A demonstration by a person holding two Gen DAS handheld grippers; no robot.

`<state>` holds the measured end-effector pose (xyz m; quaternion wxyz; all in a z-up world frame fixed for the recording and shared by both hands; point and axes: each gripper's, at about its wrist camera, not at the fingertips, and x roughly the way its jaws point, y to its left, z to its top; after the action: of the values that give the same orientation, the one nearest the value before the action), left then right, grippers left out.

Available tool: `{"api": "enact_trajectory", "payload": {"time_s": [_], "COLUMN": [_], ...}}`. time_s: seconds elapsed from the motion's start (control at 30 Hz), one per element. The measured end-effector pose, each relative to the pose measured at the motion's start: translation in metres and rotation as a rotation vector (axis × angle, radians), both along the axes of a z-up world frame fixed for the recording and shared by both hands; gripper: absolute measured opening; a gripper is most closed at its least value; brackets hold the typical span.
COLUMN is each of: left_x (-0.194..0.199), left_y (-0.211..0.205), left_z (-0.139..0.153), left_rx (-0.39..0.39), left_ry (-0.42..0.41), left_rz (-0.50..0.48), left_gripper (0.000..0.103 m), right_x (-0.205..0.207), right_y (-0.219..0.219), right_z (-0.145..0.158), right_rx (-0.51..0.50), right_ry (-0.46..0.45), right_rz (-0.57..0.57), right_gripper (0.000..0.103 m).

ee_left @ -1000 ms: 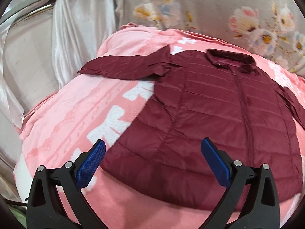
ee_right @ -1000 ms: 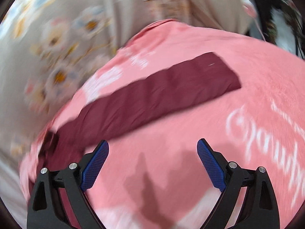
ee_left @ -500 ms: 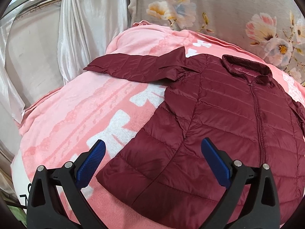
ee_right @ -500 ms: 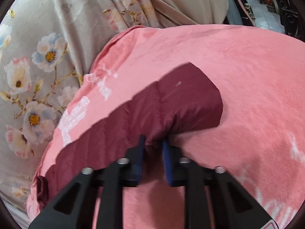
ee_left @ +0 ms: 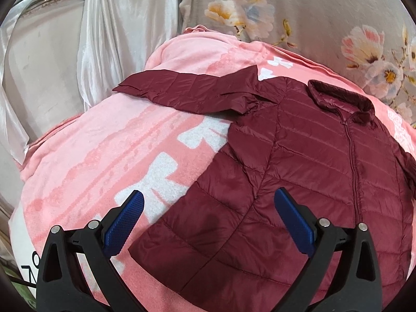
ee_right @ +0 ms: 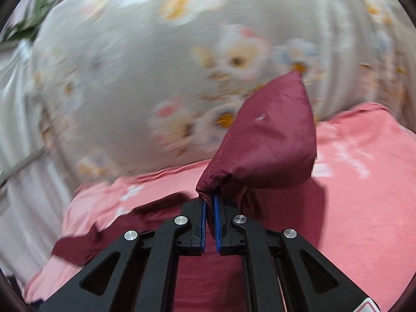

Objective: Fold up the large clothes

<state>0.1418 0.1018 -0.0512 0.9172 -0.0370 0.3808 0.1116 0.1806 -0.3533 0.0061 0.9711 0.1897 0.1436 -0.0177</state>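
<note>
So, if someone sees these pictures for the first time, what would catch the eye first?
Probably the dark red jacket, spread flat on the pink blanket with one sleeve stretched out to the side. Next, the right gripper, its jaws closing on the other sleeve's cuff and holding it up before the flowered curtain.

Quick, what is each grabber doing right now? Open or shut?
Left gripper: open, holding nothing, above the jacket.
Right gripper: closing, its pads pinching the jacket's sleeve.

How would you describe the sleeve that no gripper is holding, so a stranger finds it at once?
Find the pink blanket and the maroon quilted jacket on it. The free sleeve lies flat, stretching sideways from the shoulder toward the white curtain, unlike the lifted one.
</note>
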Motion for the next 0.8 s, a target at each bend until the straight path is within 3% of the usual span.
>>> {"api": "enact_trajectory", "payload": {"time_s": [0.27, 0.43, 0.6, 0.7, 0.8], "left_x": [-0.002, -0.001, 0.002, 0.007, 0.015], "left_y": [0.022, 0.032, 0.035, 0.033, 0.027], "left_z": [0.007, 0.009, 0.009, 0.009, 0.008], "left_rx": [-0.053, -0.075, -0.110, -0.139, -0.169], "left_ry": [-0.031, -0.044, -0.055, -0.061, -0.065], "left_rz": [-0.007, -0.024, -0.050, -0.079, -0.115], "left_gripper": [0.098, 0.098, 0.098, 0.098, 0.098], "right_x": [0.047, 0.057, 0.068, 0.072, 0.068], "right_y": [0.139, 0.206, 0.247, 0.259, 0.261], "right_z": [-0.022, -0.060, -0.114, -0.140, -0.148], "right_rx": [-0.081, -0.114, -0.164, -0.190, -0.188], "right_ry": [0.061, 0.152, 0.308, 0.394, 0.425], "right_rz": [0.312, 0.411, 0.476, 0.488, 0.496], "right_gripper": [0.005, 0.005, 0.005, 0.015, 0.032]}}
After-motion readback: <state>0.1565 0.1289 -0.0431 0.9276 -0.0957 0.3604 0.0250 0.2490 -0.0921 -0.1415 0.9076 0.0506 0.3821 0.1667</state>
